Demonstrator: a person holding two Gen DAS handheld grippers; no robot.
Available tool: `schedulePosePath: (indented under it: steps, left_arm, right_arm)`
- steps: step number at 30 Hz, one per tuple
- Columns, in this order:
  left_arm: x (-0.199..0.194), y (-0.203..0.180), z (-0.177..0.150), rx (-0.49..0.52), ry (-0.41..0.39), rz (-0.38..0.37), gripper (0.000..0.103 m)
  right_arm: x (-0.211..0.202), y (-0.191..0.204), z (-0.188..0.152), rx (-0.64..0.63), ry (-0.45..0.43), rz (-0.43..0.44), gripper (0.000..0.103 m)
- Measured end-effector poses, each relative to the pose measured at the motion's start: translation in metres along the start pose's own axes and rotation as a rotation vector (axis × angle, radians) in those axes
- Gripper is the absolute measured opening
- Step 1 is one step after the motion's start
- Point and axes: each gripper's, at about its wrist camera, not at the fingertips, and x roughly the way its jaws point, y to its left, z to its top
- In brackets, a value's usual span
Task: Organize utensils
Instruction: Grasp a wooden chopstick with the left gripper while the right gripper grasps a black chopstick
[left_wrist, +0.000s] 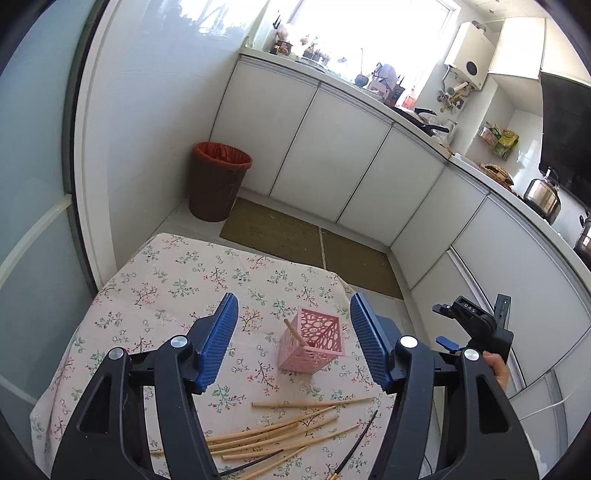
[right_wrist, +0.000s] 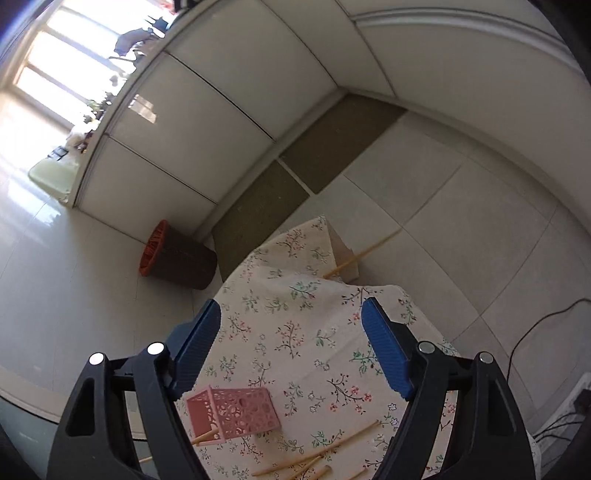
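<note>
A small table (left_wrist: 122, 295) covered with a floral cloth stands in a white kitchen. A pink lattice utensil holder (left_wrist: 312, 341) sits upright near the middle of the table, with one wooden chopstick (left_wrist: 294, 332) leaning out of its open top. Nearer the person, loose wooden chopsticks (left_wrist: 280, 432) lie scattered flat on the cloth, with two dark ones (left_wrist: 360, 439) among them.

The left gripper (left_wrist: 293, 341) hovers above the table, its blue fingers (left_wrist: 218, 343) spread wide and empty, the holder framed between them. The right gripper (right_wrist: 291, 347) hangs off the table's right side, fingers also wide apart and empty.

One more chopstick (right_wrist: 360, 254) pokes past the far table corner. A brown bin (left_wrist: 218, 182) with a red liner stands on the floor by the cabinets.
</note>
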Motion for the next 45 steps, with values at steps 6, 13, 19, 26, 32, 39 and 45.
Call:
schedulePosePath:
  steps: [6,13,19,26,32,39,45]
  left_arm:
    - [0.012,0.007,-0.008,0.017,0.002,0.017,0.079]
    - [0.033,-0.004,-0.032,0.155,0.124,0.064,0.096]
    - [0.057,-0.028,-0.074,0.389,0.317,0.081,0.096]
    - [0.071,-0.06,-0.117,0.583,0.442,0.068,0.096]
    - [0.094,-0.089,-0.142,0.68,0.532,0.032,0.096]
    - [0.146,-0.142,-0.163,0.858,0.622,-0.006,0.096]
    - [0.213,-0.18,-0.181,0.966,0.72,-0.012,0.095]
  right_arm:
    - [0.012,0.013,-0.055,-0.008,0.098,0.138,0.077]
    - [-0.007,0.02,-0.107,-0.095,0.152,0.151,0.08]
    - [-0.036,-0.011,-0.127,-0.051,0.155,0.091,0.087]
    - [-0.044,-0.056,-0.148,0.005,0.237,-0.055,0.087]
    - [-0.068,-0.082,-0.155,0.044,0.213,-0.096,0.087]
    - [-0.082,-0.118,-0.155,0.121,0.219,-0.141,0.087]
    - [-0.083,-0.141,-0.147,0.215,0.225,-0.117,0.087]
